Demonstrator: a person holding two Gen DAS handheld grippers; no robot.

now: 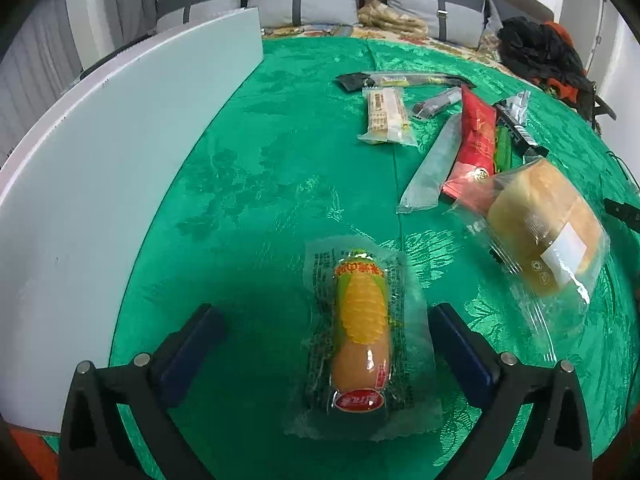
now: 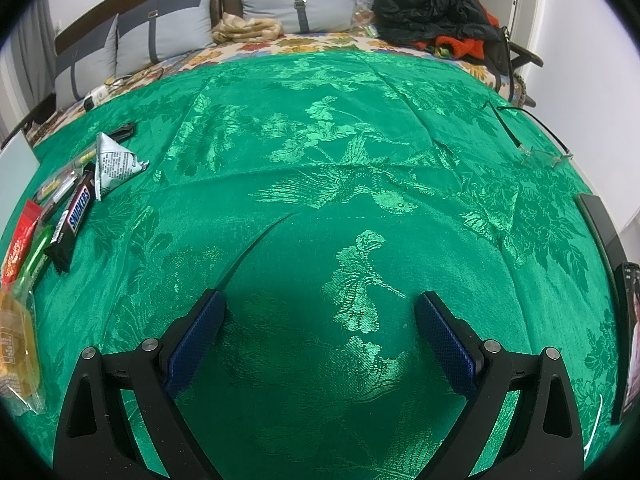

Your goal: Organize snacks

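A corn sausage in a clear wrapper (image 1: 360, 332) lies on the green cloth (image 1: 260, 200) between the fingers of my open left gripper (image 1: 324, 320), nearer the right finger; the jaws do not touch it. A wrapped bread bun (image 1: 544, 232) lies to its right. Further back lie a red packet (image 1: 476, 140), a clear packet (image 1: 434, 164), a cracker pack (image 1: 386, 114) and other small snacks. My right gripper (image 2: 320, 320) is open and empty over bare cloth (image 2: 360, 200). At its left lie a Snickers bar (image 2: 74, 220), a silver pouch (image 2: 114, 164), the red packet (image 2: 20, 240) and the bun (image 2: 14, 344).
A white board (image 1: 100, 168) stands along the left of the cloth. Glasses (image 2: 540, 152) and a dark phone (image 2: 628, 340) lie at the right side. Pillows (image 2: 296, 0) and dark clothes (image 2: 432, 4) are at the back.
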